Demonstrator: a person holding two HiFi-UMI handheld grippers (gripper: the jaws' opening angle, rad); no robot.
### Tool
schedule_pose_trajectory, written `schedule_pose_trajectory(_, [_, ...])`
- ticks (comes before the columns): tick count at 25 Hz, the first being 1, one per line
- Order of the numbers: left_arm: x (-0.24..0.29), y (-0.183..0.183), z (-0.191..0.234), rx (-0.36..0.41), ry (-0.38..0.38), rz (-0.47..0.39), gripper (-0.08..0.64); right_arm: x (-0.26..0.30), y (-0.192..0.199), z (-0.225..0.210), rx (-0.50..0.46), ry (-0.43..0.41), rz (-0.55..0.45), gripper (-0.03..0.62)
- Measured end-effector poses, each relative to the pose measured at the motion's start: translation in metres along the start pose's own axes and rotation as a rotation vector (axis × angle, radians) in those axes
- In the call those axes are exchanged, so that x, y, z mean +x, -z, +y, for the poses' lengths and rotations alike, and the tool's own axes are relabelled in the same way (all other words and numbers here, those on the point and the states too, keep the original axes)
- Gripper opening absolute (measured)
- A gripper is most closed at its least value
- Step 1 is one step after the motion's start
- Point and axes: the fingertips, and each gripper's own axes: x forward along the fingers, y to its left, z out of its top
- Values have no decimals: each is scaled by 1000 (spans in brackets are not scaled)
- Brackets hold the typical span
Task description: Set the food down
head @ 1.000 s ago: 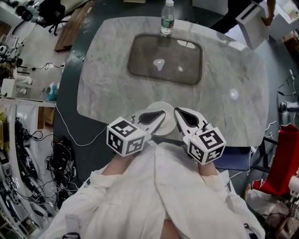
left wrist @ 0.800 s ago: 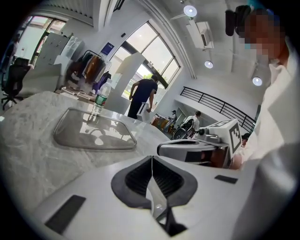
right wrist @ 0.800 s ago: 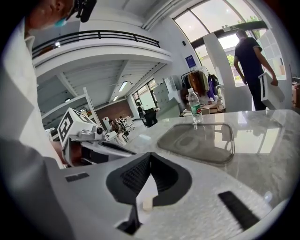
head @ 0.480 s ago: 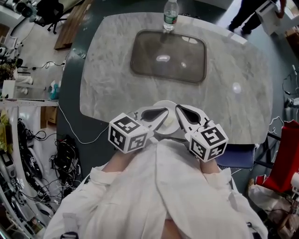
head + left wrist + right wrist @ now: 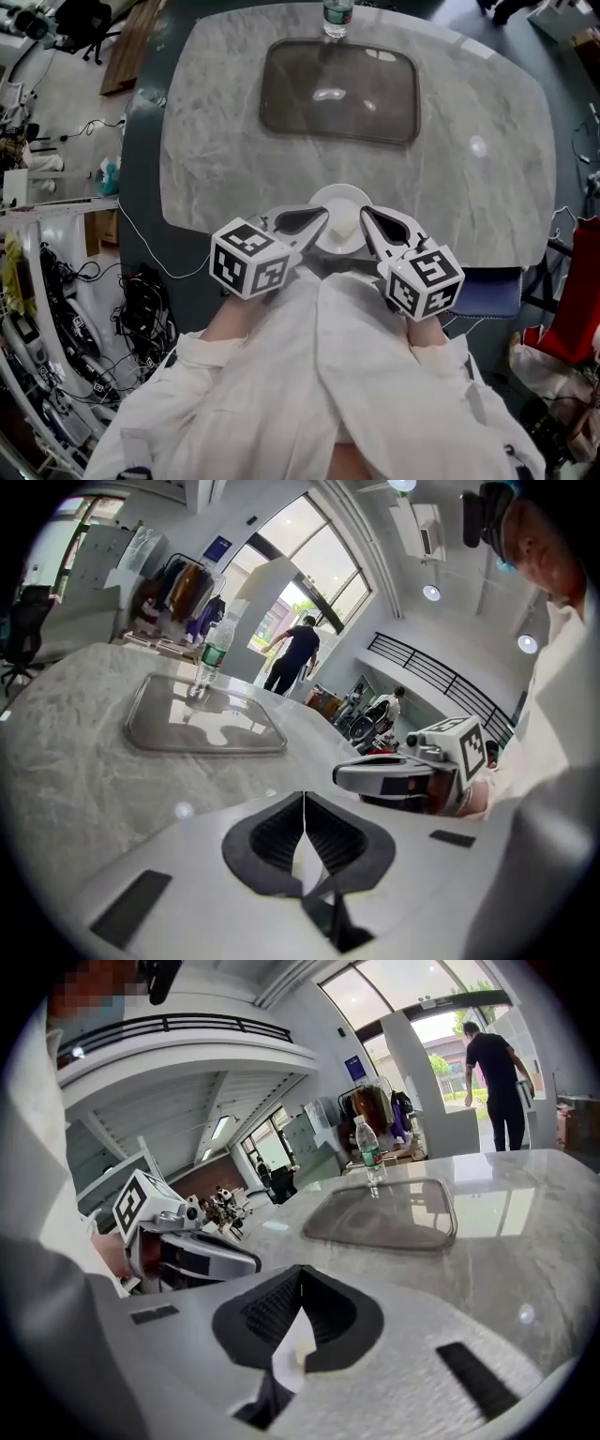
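From my screen I saw a rounded grey marble table (image 5: 216, 159). A dark rectangular tray (image 5: 339, 89) lay flat on its far half, and a water bottle (image 5: 337, 14) stood upright just behind it. A white plate (image 5: 337, 201) was at the near edge; I couldn't tell whether it touched the marble.

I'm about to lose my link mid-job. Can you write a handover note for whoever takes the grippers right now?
Left gripper: shut on the white plate's left rim.
Right gripper: shut on its right rim.
Things: the plate, carrying a pale piece of food, is over the near edge of the marble table. The dark tray and bottle are farther back.
Done: plate brought to the table.
Left: can't tell if it rests there yet. Settle it, then open both grippers.
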Motion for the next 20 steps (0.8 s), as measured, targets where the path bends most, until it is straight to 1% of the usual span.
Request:
schedule_pose_trajectory(4, [0,15,12,-39,-13,26,17,1,16,-6,34,30,26,2])
schedule_pose_trajectory(9, [2,35,23,-63,-27,54,17,2,35,-16,76,62,58,2])
schedule_pose_trajectory(15, [5,65,29,-110,-32,111,18,6,55,-20,123,96,91,3])
schedule_pose_trajectory(20, [16,89,38,-173,-45,149,18,7,74,-23,156,106,118,2])
